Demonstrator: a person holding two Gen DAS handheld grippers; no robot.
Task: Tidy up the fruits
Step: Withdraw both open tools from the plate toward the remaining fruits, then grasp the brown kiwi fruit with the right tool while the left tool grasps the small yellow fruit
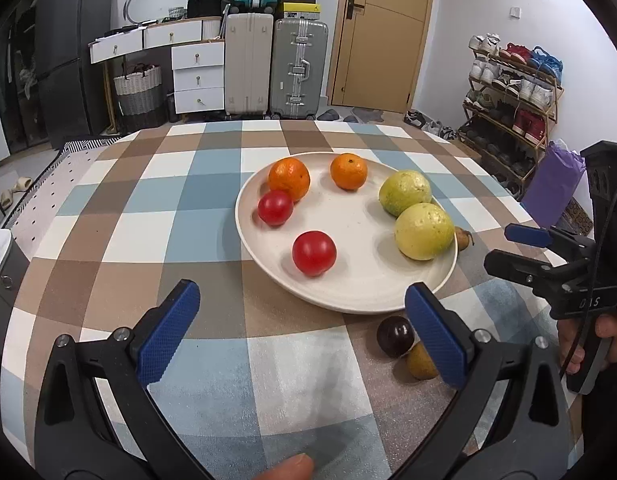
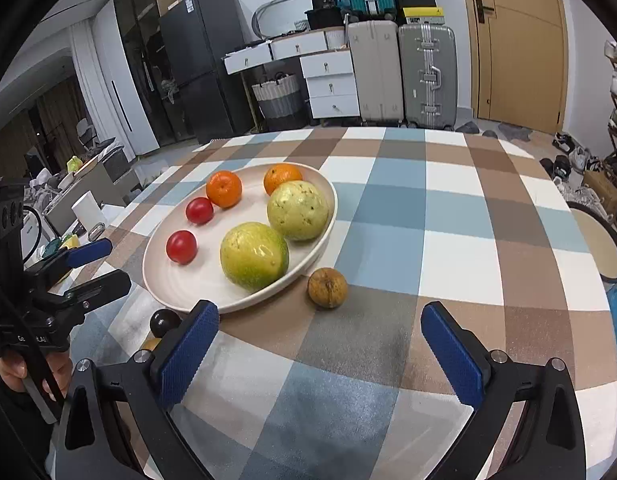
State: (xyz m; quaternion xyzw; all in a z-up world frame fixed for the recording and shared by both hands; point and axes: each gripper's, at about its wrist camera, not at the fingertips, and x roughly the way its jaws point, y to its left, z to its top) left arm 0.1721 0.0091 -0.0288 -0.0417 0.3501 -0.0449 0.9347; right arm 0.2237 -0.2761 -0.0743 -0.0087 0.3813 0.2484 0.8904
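Note:
A cream plate on the checked tablecloth holds two oranges, two red tomatoes and two yellow-green fruits. Off the plate lie a dark purple fruit and a brown fruit partly behind my left finger. Another brown fruit rests by the plate's right rim. My left gripper is open and empty before the plate's near rim. My right gripper is open and empty, just short of that brown fruit.
The checked tablecloth is bare to the right of the plate. Beyond the table's far edge stand suitcases, white drawers and a shoe rack. A person's hand holds the right gripper's handle.

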